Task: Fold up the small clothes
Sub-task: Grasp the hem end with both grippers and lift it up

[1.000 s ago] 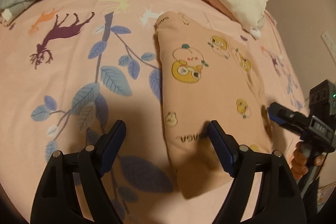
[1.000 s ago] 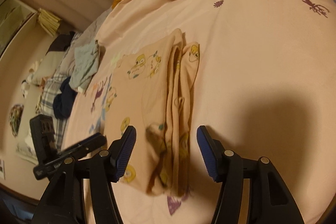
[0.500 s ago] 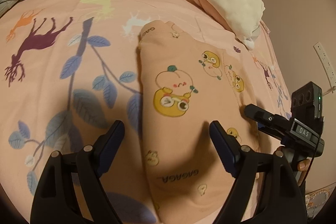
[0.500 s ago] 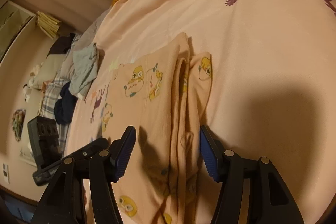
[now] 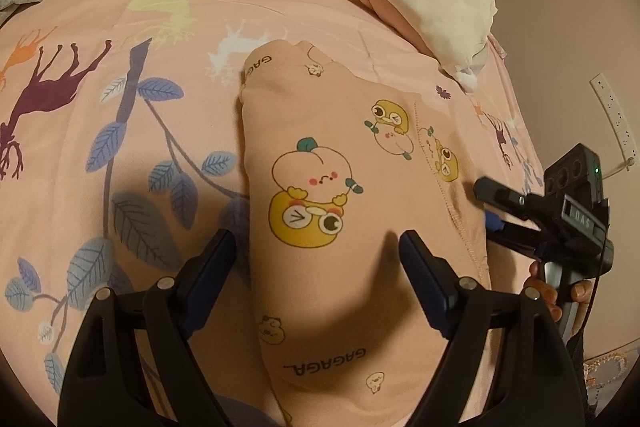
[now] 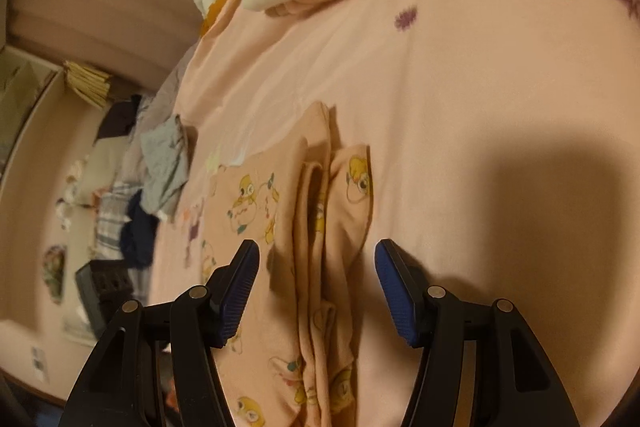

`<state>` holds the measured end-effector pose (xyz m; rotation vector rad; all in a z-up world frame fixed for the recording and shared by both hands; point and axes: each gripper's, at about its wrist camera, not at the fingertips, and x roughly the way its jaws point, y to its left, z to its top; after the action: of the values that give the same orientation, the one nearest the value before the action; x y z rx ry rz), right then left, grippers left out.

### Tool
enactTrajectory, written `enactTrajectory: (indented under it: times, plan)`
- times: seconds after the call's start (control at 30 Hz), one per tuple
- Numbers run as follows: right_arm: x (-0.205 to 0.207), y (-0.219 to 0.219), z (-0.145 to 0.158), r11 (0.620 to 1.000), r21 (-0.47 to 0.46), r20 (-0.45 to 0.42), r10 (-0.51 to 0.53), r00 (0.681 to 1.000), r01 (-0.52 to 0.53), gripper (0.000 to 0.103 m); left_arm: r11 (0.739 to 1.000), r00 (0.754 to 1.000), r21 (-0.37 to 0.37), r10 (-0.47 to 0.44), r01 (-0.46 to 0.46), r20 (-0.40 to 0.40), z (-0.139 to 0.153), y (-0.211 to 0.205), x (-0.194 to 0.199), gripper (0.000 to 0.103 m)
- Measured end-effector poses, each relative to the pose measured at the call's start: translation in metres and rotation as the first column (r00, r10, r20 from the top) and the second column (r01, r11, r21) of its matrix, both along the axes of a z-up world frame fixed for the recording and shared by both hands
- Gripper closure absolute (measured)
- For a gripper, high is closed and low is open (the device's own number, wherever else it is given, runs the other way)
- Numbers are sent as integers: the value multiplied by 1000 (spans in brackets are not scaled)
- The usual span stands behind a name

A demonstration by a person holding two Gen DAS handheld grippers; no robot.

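Both grippers have moved in over the peach cartoon-print garment point(image 5: 352, 211). The left gripper point(image 5: 318, 255) hangs wide open, empty; the right gripper point(image 6: 316, 269) half open (straddling its folded edges). It lies on the pink bedsheet point(image 5: 120, 75).
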<state>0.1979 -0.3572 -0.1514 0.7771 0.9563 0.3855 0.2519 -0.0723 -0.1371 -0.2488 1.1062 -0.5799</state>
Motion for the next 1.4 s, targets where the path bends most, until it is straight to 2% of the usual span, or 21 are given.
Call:
enactTrajectory:
  times: [0.13, 0.23, 0.43, 0.5, 0.57, 0.67, 0.8, 0.97, 1.13, 1.4]
  plan:
    - [0, 18, -3, 997, 12, -4, 80, 997, -80, 43, 1000, 1000, -19, -14, 14, -6, 0, -4, 1, 20]
    - [4, 32, -2, 995, -14, 1, 99, 995, -99, 43, 999, 999, -40, -30, 29, -21, -1, -10, 3, 18]
    - [16, 46, -2, 994, -8, 27, 114, 993, -113, 43, 999, 999, -16, -42, 41, -10, 0, -24, 3, 17]
    - [18, 48, -3, 994, -6, 36, 112, 993, -112, 49, 999, 999, -9, -43, 43, -3, 0, -25, 3, 18]
    - [19, 50, -5, 994, -16, 40, 107, 993, -107, 63, 999, 999, 9, -43, 43, 11, 0, -27, 2, 21]
    - [18, 53, -5, 995, -38, 50, 96, 994, -94, 69, 998, 999, 47, -38, 36, 30, 1, -27, -1, 34]
    - [12, 61, 3, 989, -129, 70, 87, 994, -77, 71, 998, 999, 57, -9, 8, 31, 2, -24, -1, 48]
    - [7, 66, 9, 982, -180, 86, 70, 994, -54, 73, 996, 998, 93, -19, 13, 62, 7, -29, -7, 57]
    - [-1, 77, 20, 973, -226, 133, 67, 989, -36, 75, 994, 996, 105, -31, 22, 85, 13, -30, -10, 72]
    - [-16, 91, 38, 965, -261, 188, 74, 979, -23, 76, 996, 991, 84, -41, 30, 125, 30, -29, -24, 77]
